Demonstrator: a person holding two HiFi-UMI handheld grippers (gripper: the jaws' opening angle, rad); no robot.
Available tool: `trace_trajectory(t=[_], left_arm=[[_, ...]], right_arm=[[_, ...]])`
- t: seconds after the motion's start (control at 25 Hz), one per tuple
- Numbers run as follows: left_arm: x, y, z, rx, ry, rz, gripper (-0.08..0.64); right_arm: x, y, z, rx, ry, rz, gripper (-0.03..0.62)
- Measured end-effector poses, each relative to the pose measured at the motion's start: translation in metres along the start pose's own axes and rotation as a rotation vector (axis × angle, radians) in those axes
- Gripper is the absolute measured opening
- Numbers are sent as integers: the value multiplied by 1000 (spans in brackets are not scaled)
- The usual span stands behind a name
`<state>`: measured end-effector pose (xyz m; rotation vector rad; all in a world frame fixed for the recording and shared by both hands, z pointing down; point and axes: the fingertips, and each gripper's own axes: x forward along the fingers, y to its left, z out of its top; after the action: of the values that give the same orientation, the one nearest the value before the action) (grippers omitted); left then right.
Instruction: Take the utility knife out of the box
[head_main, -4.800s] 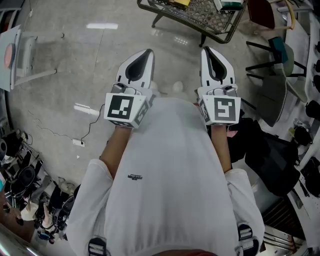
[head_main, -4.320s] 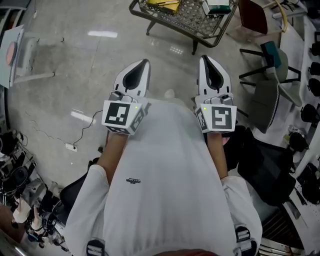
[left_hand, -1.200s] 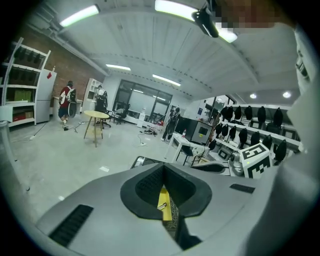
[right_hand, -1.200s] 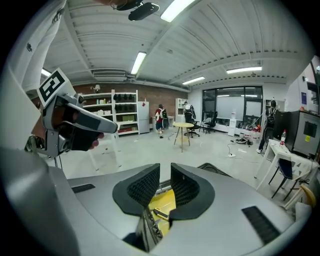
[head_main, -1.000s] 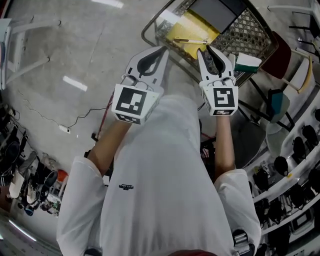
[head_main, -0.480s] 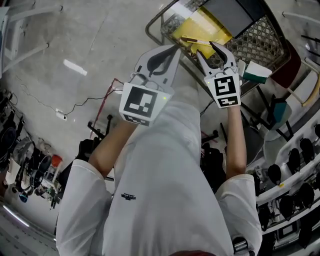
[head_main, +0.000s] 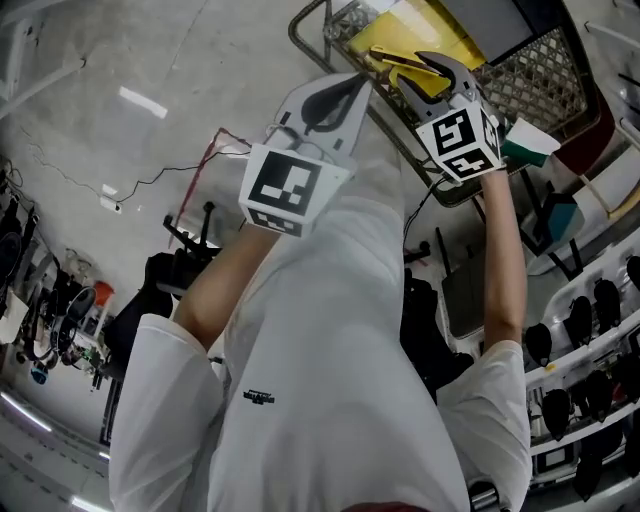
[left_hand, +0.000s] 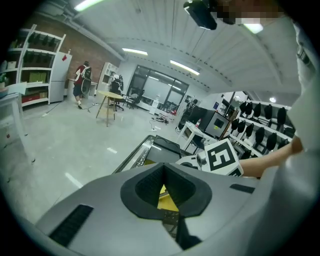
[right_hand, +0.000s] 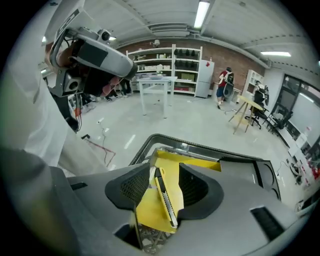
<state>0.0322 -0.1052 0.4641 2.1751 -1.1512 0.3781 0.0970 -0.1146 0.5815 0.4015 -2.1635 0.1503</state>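
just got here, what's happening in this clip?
A person with a gripper in each hand is going for the utility knife, which lies in the yellow box on a wire-mesh rack. The right gripper is over it, jaws opening, knife lined up between them but not gripped. The left gripper hangs beside, jaws shut, holding nothing.

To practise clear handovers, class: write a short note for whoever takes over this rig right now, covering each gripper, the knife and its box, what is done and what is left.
Left gripper: shut, empty, pointing toward the wire basket.
Right gripper: jaws opening, gripping nothing; the utility knife shows in the gap between them, untouched.
Things: the knife lies on the yellow box in the basket.
Done: right gripper lined up over the knife.
Left: lower, close on the knife, lift it out.
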Motion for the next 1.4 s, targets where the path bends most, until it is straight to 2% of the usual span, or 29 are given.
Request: trace_trajectory(t=[0.2,0.52,0.76,0.96,1.12,1.24,1.4], left_arm=[[7,8,-18,-15,16,12,2],[12,17,-42,-64,38,25,2],[13,23,-53,-90,46,41,2],[13,21,-59,-85,67,23,2],[13,22,-60,-85,66,19,2],[14,25,-60,-84,64,20,2],[13,22,-54,-81,52,12,2]], right_arm=[[27,5,-19,-118,87,67,172],[67,10,-50,-237,205,141,170],[85,12,-63,-241,247,181,167],[97,13,-75,-249,274,211,153],[101,14,-82,-271,288,240,143],[102,13,-81,-276,293,255,106],[101,14,-82,-289,300,252,104]])
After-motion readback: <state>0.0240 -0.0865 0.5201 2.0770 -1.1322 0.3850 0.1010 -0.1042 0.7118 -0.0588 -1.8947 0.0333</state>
